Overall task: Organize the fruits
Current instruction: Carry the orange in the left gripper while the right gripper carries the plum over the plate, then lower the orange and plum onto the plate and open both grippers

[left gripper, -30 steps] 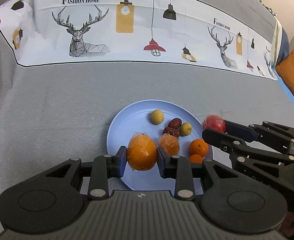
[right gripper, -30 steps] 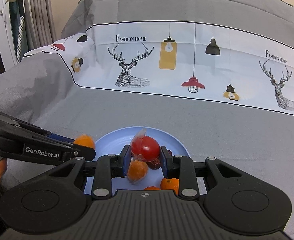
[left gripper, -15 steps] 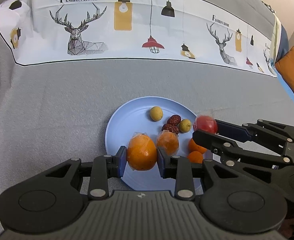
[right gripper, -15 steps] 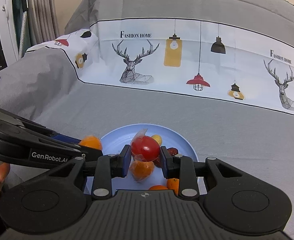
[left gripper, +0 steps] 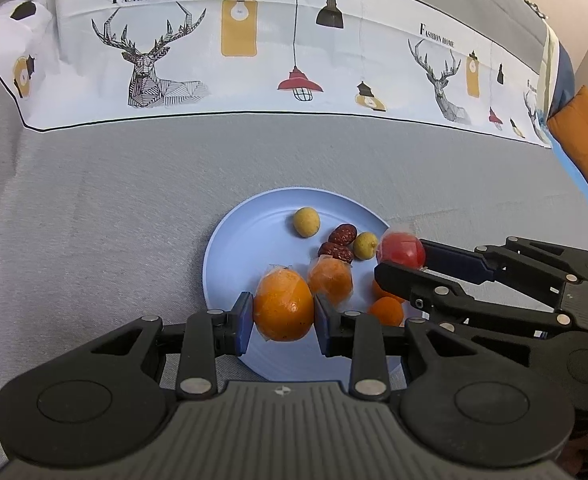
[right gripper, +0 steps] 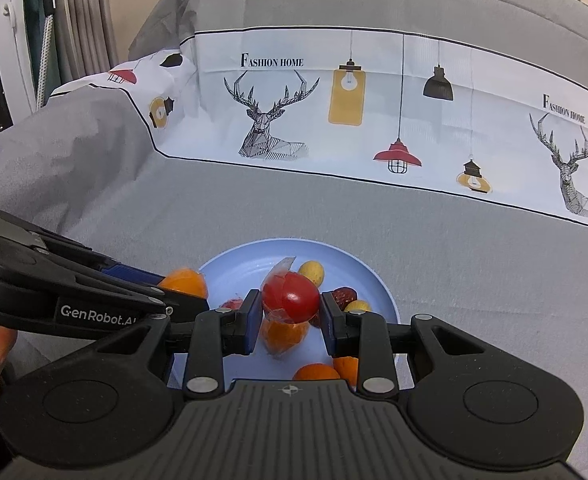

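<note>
In your left view, low in the middle, your left gripper (left gripper: 282,316) squeezes a wrapped orange (left gripper: 282,306) over the near edge of the blue plate (left gripper: 250,232). The wrap looks slippery, so hold its fat middle.

In your right view, your right gripper (right gripper: 290,314) pinches a wrapped red tomato (right gripper: 290,297) above the plate (right gripper: 357,264), center frame. It is likely soft; squeeze gently.

left gripper (left gripper: 282,322) clamps a wrapped orange (left gripper: 282,305) above the blue plate (left gripper: 246,248).
</note>
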Available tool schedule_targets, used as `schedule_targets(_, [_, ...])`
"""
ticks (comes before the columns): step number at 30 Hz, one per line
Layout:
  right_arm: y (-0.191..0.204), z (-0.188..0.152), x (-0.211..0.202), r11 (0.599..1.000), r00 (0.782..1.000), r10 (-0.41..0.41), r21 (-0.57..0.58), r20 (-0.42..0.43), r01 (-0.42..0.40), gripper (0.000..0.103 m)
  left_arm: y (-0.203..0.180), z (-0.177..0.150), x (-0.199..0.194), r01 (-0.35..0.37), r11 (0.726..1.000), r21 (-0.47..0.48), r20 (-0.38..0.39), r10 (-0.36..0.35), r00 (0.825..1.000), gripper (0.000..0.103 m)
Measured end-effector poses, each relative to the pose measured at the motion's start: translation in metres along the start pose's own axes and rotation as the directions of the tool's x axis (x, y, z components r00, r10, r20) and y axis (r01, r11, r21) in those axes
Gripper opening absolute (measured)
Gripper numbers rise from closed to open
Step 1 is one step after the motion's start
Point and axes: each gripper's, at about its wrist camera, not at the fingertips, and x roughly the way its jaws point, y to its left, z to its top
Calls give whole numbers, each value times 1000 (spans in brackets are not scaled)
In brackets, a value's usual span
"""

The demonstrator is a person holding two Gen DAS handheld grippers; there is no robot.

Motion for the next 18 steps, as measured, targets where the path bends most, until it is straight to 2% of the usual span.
schedule_targets(10, [0,0,4,1000,1000,-2,1,-13,2,33,-1,0,3,-5,1000,8,-8,6,1000,36])
schedule_targets(14, [-3,0,5,1000,999,-25,13,-21,25,50,0,1,3,-22,1000,-1,-3,22,1000,42])
schedule_targets(18, [-9,-1,5,998,999,-39,41,-21,39,58,2,1,2,-27,1000,-6,-1,27,1000,45])
